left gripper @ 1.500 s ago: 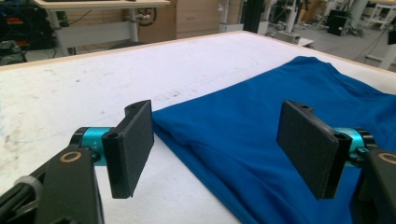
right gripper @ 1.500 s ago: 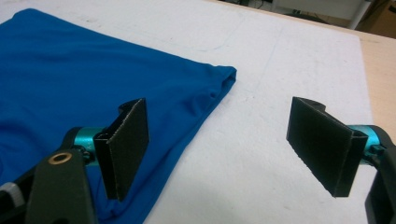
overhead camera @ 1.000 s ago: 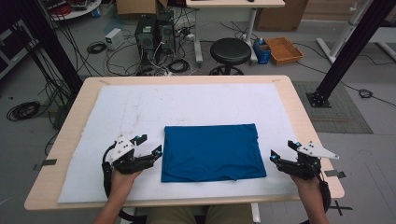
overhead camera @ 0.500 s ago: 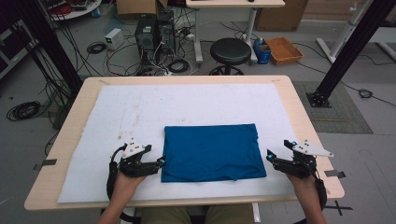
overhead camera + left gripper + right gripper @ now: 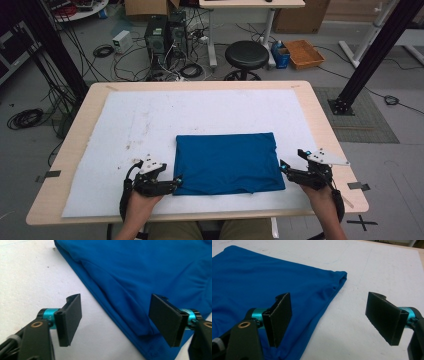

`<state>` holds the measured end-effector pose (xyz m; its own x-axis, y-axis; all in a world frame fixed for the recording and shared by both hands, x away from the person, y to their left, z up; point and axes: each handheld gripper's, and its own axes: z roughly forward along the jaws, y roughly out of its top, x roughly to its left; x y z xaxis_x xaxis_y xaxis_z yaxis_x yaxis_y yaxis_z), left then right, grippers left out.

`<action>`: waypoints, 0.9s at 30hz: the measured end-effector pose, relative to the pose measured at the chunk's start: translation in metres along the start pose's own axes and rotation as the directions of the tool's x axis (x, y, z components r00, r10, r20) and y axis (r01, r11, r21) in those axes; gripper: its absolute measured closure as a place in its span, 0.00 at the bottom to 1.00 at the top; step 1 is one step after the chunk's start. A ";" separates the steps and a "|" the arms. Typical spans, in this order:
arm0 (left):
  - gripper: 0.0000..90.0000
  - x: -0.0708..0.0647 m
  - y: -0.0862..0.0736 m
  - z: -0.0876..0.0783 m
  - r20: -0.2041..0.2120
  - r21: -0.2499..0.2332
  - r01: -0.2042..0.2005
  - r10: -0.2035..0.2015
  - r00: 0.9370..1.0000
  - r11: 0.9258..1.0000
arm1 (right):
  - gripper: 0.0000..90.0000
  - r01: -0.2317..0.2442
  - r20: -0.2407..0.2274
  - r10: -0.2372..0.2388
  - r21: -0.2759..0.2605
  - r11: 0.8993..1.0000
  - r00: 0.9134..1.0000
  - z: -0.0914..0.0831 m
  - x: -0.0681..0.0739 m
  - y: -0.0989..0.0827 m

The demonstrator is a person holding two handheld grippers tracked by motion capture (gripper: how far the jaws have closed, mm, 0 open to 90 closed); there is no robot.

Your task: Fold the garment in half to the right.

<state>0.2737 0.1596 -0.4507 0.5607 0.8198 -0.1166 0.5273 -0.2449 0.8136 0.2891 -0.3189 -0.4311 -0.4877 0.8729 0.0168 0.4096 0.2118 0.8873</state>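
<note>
Cloth hem folds, left gripper view

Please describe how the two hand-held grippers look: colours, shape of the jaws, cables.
Each is black. The left gripper has two flat rectangular black jaws on turquoise metal collars, with brass-coloured rings on the arms below; the right gripper has the same, with ribbed pads. Seen from above, each carries a light grey three-cornered plate, and a black cable loops beside the left one.

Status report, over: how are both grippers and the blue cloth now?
Left gripper open, jaws astride the blue cloth's near left corner. Right gripper open at its right edge. Cloth folded flat on the white mat. Nothing in the way.
</note>
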 end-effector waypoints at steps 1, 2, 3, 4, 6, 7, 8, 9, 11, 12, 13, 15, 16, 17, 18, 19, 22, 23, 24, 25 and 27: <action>0.32 -0.001 0.000 0.000 -0.009 0.005 -0.008 0.008 1.000 1.000 | 0.23 0.001 -0.004 -0.001 0.004 1.000 1.000 0.001 0.001 0.000; 0.35 -0.003 0.000 0.001 -0.017 0.011 -0.011 0.011 1.000 1.000 | 0.23 0.004 -0.008 -0.004 0.005 1.000 1.000 0.002 0.001 0.000; 0.39 -0.004 0.000 0.001 -0.017 0.020 -0.016 0.016 1.000 1.000 | 0.23 0.006 -0.008 -0.006 0.007 1.000 1.000 0.002 0.002 0.000; 0.42 -0.007 0.000 0.002 -0.025 0.037 -0.026 0.027 0.999 0.999 | 0.23 0.009 -0.011 -0.009 0.008 1.000 1.000 0.003 0.003 0.000; 0.44 -0.014 -0.002 0.002 -0.030 0.057 -0.049 0.051 0.998 0.997 | 0.23 0.012 -0.012 -0.012 0.009 1.000 1.000 0.003 0.003 0.000; 0.45 -0.016 -0.002 0.002 -0.026 0.062 -0.056 0.058 0.998 0.997 | 0.23 0.011 -0.013 -0.011 0.008 1.000 1.000 0.003 0.004 0.000; 0.46 -0.019 -0.002 0.003 -0.028 0.071 -0.059 0.061 0.998 0.996 | 0.23 0.008 -0.012 -0.008 0.008 1.000 1.000 0.002 0.004 0.000; 0.46 -0.020 -0.003 0.004 -0.037 0.074 -0.066 0.068 0.997 0.995 | 0.23 0.006 -0.012 -0.006 0.007 1.000 1.000 0.002 0.003 0.000; 0.48 -0.021 -0.003 0.004 -0.049 0.070 -0.053 0.057 0.997 0.996 | 0.23 0.006 -0.013 -0.006 0.007 1.000 1.000 0.002 0.003 0.000; 0.49 -0.021 -0.003 0.003 -0.053 0.071 -0.053 0.057 0.997 0.996 | 0.23 0.005 -0.013 -0.005 0.008 1.000 1.000 0.002 0.003 0.000; 0.51 -0.021 -0.004 0.003 -0.056 0.068 -0.052 0.056 0.997 0.996 | 0.23 0.005 -0.014 -0.005 0.009 1.000 1.000 0.002 0.004 0.000; 0.54 -0.021 -0.005 0.002 -0.060 0.063 -0.045 0.049 0.997 0.997 | 0.23 0.010 -0.015 -0.010 0.007 1.000 1.000 0.002 0.004 0.000; 0.54 -0.022 -0.005 0.002 -0.063 0.057 -0.037 0.041 0.997 0.998 | 0.23 0.010 -0.015 -0.010 0.009 1.000 1.000 0.003 0.004 0.000; 0.54 -0.023 -0.006 0.001 -0.068 0.055 -0.031 0.035 0.997 0.998 | 0.23 0.013 -0.008 -0.013 0.008 1.000 1.000 0.003 0.004 0.001; 0.55 -0.023 -0.006 0.001 -0.075 0.053 -0.018 0.022 0.997 0.998 | 0.23 0.013 -0.001 -0.013 0.006 1.000 1.000 0.003 0.004 0.001; 0.55 -0.024 -0.006 0.001 -0.081 0.053 -0.003 0.008 0.997 0.999 | 0.23 0.012 0.004 -0.012 0.003 1.000 1.000 0.003 0.004 0.001; 0.56 -0.026 -0.004 0.002 -0.096 0.065 0.010 -0.004 0.995 0.998 | 0.23 0.008 0.010 -0.008 0.002 1.000 1.000 0.002 0.004 0.002; 0.56 -0.027 -0.003 0.002 -0.103 0.069 0.016 -0.009 0.995 0.997 | 0.23 0.006 0.011 -0.006 0.006 1.000 1.000 0.002 0.004 0.001; 0.57 -0.027 -0.003 0.002 -0.109 0.072 0.017 -0.009 0.994 0.997 | 0.23 0.005 0.013 -0.005 0.008 1.000 1.000 0.003 0.004 0.001; 0.58 -0.028 -0.003 0.002 -0.116 0.073 0.016 -0.007 0.993 0.997 | 0.23 0.007 0.011 -0.007 0.009 1.000 1.000 0.003 0.004 0.001; 0.61 -0.030 -0.003 0.002 -0.118 0.074 0.005 0.004 0.993 0.997 | 0.23 0.010 0.013 -0.010 0.005 1.000 1.000 0.004 0.005 0.003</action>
<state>0.2565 0.1346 -0.4507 0.4837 0.8740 -0.0458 0.5757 -0.2784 0.7688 0.2905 -0.3124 -0.4305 -0.4817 0.8763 0.0021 0.4088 0.2226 0.8851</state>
